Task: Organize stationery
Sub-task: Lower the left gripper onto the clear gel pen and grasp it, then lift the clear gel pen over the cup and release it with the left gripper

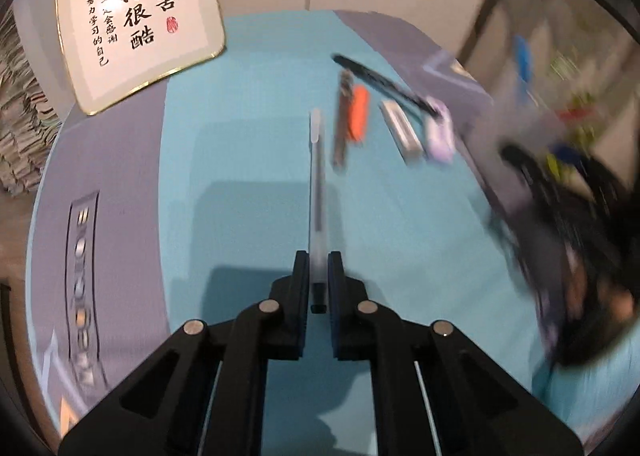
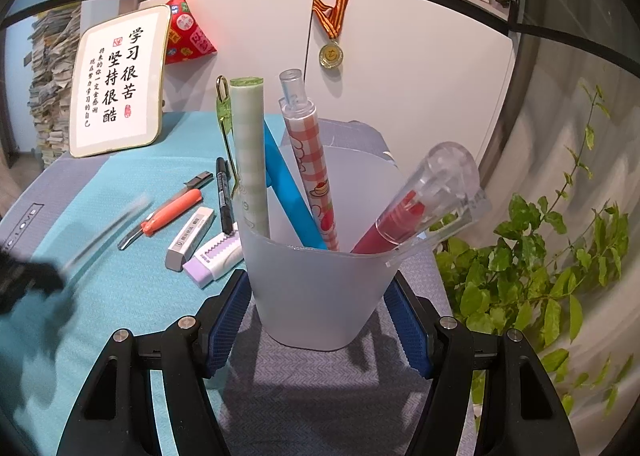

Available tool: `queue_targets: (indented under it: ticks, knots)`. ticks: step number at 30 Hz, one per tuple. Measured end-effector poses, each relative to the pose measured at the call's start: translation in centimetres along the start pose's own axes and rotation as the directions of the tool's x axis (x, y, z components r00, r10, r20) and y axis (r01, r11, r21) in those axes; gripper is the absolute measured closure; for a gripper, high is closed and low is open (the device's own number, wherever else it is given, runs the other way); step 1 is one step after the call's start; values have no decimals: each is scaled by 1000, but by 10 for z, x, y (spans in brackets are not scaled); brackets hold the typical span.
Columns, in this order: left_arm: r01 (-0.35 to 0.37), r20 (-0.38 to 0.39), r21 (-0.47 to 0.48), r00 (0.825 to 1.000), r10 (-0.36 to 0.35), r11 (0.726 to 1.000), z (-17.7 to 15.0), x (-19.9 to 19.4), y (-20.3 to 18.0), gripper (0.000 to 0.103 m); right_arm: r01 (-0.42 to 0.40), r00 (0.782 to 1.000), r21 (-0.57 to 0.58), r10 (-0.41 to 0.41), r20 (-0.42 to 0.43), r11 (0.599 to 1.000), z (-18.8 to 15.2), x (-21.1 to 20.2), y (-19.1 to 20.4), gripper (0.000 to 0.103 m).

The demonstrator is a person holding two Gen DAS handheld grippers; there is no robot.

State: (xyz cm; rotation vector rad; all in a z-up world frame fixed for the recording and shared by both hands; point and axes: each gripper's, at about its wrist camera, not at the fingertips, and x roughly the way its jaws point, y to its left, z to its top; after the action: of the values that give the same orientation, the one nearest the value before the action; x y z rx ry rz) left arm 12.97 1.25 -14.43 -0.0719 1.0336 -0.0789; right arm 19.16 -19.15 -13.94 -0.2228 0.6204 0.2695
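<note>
Black fingers of the left gripper [image 1: 319, 276] fill the bottom of the left wrist view, closed tight on the near end of a clear-barrelled plastic pen [image 1: 317, 192], which runs straight toward 12 o'clock over the turquoise desk mat [image 1: 240, 160]. At 1 o'clock from the pen lie a blurred orange-handled utility knife [image 1: 356, 116], a black marker [image 1: 380, 80], a white block eraser [image 1: 402, 132] and a lilac eraser [image 1: 439, 132]. At 10 o'clock a gold-rimmed calligraphy plaque [image 1: 136, 24] leans against the wall.

Blue-padded fingers of the right gripper [image 2: 320, 324] dominate the right wrist view, pressed on either side of a frosted grey plastic pen cup [image 2: 320, 288], gripping it. Inside the cup stand a green checked pen [image 2: 250, 160], a blue pen [image 2: 290, 200], a red-checked pen [image 2: 310, 168] and a red pen with a clear cap [image 2: 416, 204]. At 9 o'clock of the cup, on the mat, lie the knife, marker and both erasers. At 3 o'clock is a leafy green plant [image 2: 544, 256].
</note>
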Motion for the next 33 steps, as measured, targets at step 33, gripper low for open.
queue_targets:
  ticks: [33]
  knots:
    - [-66, 78, 117, 995, 58, 991, 75, 30, -21, 94, 1, 1000, 1, -1, -3, 1000, -2, 1, -1, 34]
